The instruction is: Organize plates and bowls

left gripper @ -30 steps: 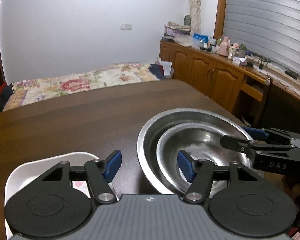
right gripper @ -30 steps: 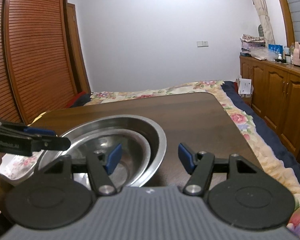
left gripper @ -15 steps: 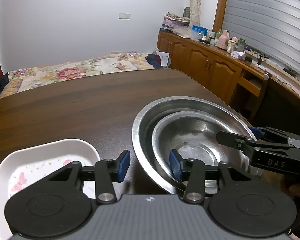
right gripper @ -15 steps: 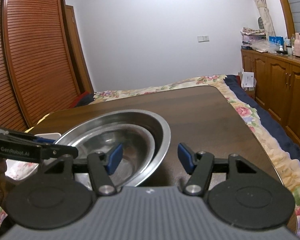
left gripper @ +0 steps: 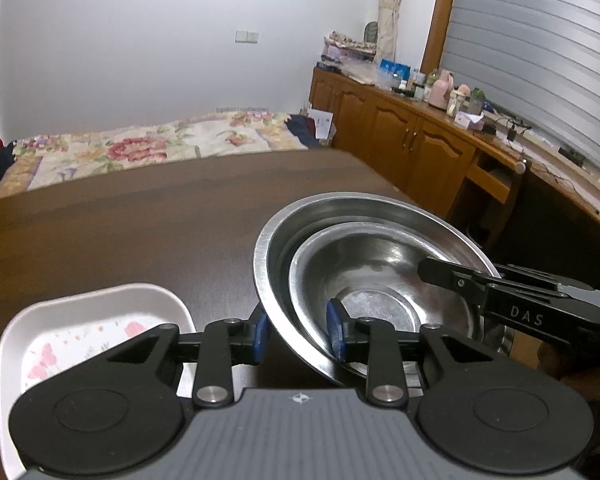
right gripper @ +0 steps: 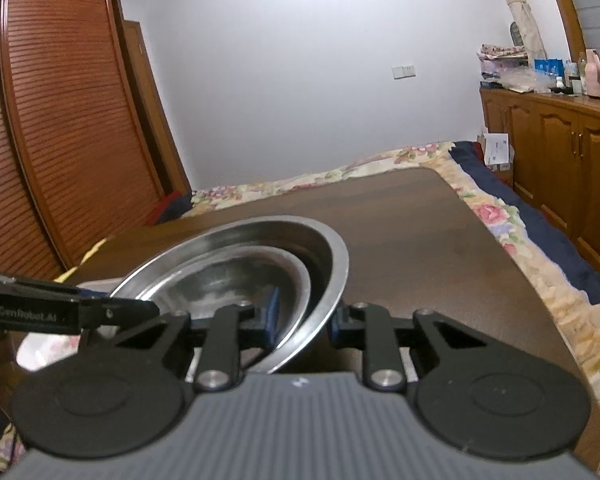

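Both grippers were closing on the nested steel bowls, the left gripper at the rim's seven o'clock, the right gripper at four o'clock. Grasping was under way; next came a level two-handed lift, clear of the white plate at nine o'clock.

Two shiny steel bowls nested, smaller bowl inside larger bowl, tilted on dark worktop. White floral plate lying flat just beside them.
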### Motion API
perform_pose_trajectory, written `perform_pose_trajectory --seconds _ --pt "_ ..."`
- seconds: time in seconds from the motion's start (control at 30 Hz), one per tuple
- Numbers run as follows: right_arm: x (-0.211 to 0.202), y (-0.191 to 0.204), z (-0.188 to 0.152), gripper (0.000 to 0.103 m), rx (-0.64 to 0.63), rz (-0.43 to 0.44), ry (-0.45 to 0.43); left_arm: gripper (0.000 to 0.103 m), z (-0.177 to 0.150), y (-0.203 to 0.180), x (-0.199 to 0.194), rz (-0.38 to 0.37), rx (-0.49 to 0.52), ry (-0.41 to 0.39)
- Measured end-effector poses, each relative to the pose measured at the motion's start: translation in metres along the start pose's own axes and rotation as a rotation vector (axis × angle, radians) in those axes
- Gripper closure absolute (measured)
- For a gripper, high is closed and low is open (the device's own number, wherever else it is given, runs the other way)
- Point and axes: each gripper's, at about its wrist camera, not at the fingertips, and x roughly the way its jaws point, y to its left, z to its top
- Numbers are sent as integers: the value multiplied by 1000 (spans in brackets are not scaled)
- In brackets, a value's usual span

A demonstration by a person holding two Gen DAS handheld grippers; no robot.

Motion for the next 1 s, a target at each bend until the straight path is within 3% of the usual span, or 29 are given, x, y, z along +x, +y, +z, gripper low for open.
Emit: perform_pose_trajectory --seconds 0.43,0.77,1.0 --pt "-12 31 38 77 -26 63 -46 72 40 12 -58 46 45 -79" --pt "-3 71 43 77 -62 164 -44 71 37 52 -102 120 11 -108" --pt "-1 90 39 77 -91 194 -17 71 24 70 -109 151 -24 -114"
